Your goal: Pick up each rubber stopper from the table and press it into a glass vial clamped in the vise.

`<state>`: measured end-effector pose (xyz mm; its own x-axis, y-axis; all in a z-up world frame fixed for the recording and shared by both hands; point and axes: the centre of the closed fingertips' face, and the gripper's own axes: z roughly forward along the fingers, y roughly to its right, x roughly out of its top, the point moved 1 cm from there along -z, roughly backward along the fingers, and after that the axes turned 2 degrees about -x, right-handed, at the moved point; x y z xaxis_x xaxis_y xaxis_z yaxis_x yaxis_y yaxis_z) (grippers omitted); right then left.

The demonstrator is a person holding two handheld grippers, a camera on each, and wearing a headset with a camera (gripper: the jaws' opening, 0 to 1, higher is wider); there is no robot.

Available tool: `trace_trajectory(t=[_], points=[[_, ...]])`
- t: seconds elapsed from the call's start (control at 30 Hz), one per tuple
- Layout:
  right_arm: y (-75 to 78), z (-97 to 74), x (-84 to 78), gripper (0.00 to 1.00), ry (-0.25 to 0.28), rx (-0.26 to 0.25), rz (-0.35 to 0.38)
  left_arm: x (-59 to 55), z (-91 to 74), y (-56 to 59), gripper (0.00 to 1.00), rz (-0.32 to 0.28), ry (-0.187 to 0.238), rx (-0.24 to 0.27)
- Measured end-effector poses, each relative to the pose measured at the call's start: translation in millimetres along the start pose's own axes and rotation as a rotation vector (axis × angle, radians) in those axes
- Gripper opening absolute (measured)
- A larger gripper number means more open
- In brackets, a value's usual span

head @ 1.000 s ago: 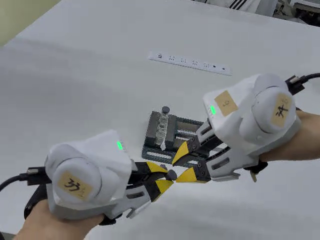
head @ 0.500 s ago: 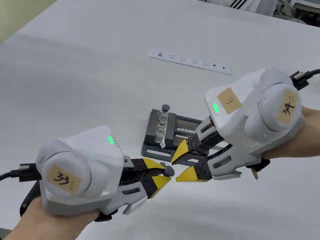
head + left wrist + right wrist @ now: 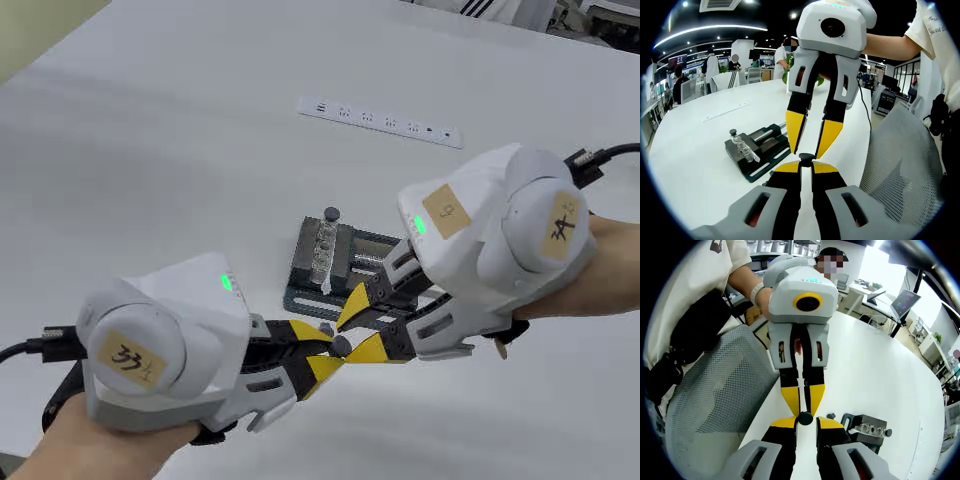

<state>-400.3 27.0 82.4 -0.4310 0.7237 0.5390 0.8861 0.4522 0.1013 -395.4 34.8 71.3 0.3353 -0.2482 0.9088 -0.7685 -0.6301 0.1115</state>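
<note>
Left hand-held gripper point(image 3: 336, 353) pinched, right point(image 3: 348, 340) spread

White power strip point(image 3: 380, 123) lying flat on the table point(image 3: 150, 150); grey mesh chair back point(image 3: 715, 405) just beside the table's edge; monitor point(image 3: 903, 301) beyond the table, on another desk

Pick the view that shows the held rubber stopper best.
Left gripper view: rubber stopper sits central at the left gripper tips. Right gripper view shows it dark between yellow tips; head view, small among the jaws.
</note>
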Motion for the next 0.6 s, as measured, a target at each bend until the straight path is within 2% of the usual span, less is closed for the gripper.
trace_trajectory(t=[0.43,0.6], points=[[-0.7,-2.5,-0.4,0.08,0.001,-0.001,0.01,3.7,0.3,0.7,0.03,0.008,0.015,0.0],[-0.4,-3.1,-0.5,0.07,0.005,0.004,0.023,4.9,0.3,0.4,0.03,0.031,0.027,-0.003]])
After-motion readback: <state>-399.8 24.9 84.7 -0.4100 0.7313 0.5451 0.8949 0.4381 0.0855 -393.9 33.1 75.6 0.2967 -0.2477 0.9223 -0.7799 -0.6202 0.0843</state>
